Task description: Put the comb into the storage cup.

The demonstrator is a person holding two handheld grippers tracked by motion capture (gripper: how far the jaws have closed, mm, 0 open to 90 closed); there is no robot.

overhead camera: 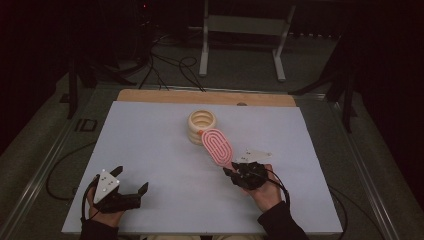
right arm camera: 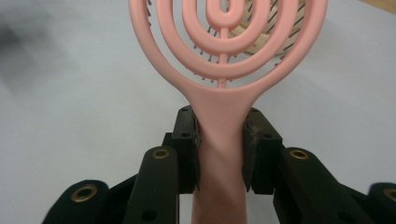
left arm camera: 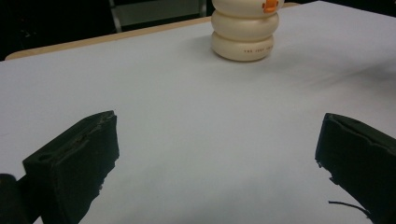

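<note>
The right gripper (right arm camera: 221, 140) is pinching the handle of a pink hairbrush (right arm camera: 224, 70), its two black jaws pressing on either side of the neck just below the vented, looped head. From above, that right gripper (overhead camera: 231, 171) is sitting at the near right of the white table (overhead camera: 150, 150), with the pink hairbrush (overhead camera: 217, 145) reaching up and away from it toward the middle. The far end of the brush head is lying against or over a cream ribbed container (overhead camera: 202, 125) standing upright mid-table; in the right gripper view that cream shape is showing through the brush's gaps. The left gripper (overhead camera: 131, 180) is resting at the near left, well apart from the brush, its jaws spread wide and holding nothing. In the left gripper view, the cream ribbed container (left arm camera: 244, 30) is standing far ahead across bare white surface.
</note>
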